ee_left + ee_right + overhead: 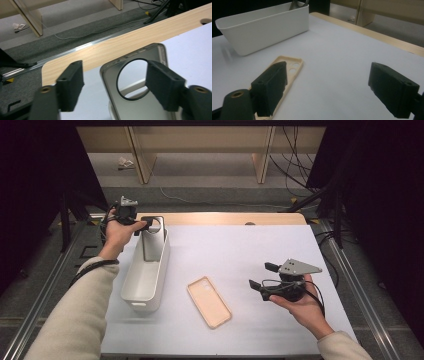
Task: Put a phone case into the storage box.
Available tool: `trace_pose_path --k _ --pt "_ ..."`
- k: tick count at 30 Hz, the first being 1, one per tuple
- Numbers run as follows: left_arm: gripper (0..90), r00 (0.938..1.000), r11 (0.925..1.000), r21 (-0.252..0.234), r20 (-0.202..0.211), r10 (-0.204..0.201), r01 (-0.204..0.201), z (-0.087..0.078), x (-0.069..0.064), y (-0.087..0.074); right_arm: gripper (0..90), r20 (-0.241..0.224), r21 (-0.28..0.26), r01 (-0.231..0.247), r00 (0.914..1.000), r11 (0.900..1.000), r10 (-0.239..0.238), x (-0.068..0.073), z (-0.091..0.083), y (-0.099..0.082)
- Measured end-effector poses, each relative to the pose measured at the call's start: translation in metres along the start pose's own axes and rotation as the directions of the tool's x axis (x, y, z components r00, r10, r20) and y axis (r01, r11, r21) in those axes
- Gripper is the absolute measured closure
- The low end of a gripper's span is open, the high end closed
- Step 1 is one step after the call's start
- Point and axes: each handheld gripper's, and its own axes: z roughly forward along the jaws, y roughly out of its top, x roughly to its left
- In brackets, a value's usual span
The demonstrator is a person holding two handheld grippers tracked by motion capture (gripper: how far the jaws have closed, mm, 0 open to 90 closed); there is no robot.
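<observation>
High view: the left gripper (141, 224) is hovering at the far end of the white bin (131, 292), right by a silver phone case (151, 237) that is standing upright inside it, leaning on the far wall. The beige phone case (209, 301) is lying flat on the white table (260, 255), just beside the bin and apart from it. The right gripper (261, 275) is waiting w/ jaws spread, near the beige case but not touching it.

Left gripper view: jaws are standing released on either side of the silver case (140, 105) at its camera-hole end (pads look clear of it, so no grip). Judging by that, case no. 1 is already dropped off in the bin.

Right gripper view: jaws are gaping wide, nothing btwn them; the beige case (287, 72) is lying partly behind the left-hand jaw, the bin (265, 30) beyond it.

Progress, as a judgement: approx. halfway. One case is sitting in the bin, the beige one is waiting to be picked up and binned.
</observation>
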Motion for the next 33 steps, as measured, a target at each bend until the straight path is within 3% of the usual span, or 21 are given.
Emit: trace_pose_path --k 4,8,21,33 --pt "17.7 0.999 0.9997 -0.011 0.039 -0.02 0.02 -0.012 -0.004 0.001 16.5 0.0 0.002 0.001 1.0 1.0 -0.001 0.0 0.001 0.0" --pt "14.9 0.9958 0.9994 -0.032 0.09 0.018 -0.015 -0.029 -0.01 -0.003 16.5 0.001 0.001 0.004 1.0 1.0 -0.004 0.001 0.001 0.0" --pt "0.5 0.9904 0.9979 -0.064 0.138 0.002 0.007 -0.074 -0.034 -0.033 16.4 -0.001 0.007 0.007 1.0 1.0 -0.007 0.003 0.002 0.001" --pt "0.0 0.9833 0.9926 -0.116 0.181 -0.015 0.036 -0.102 -0.054 -0.07 16.4 -0.006 0.011 0.006 1.0 0.9999 -0.006 0.004 0.003 0.001"
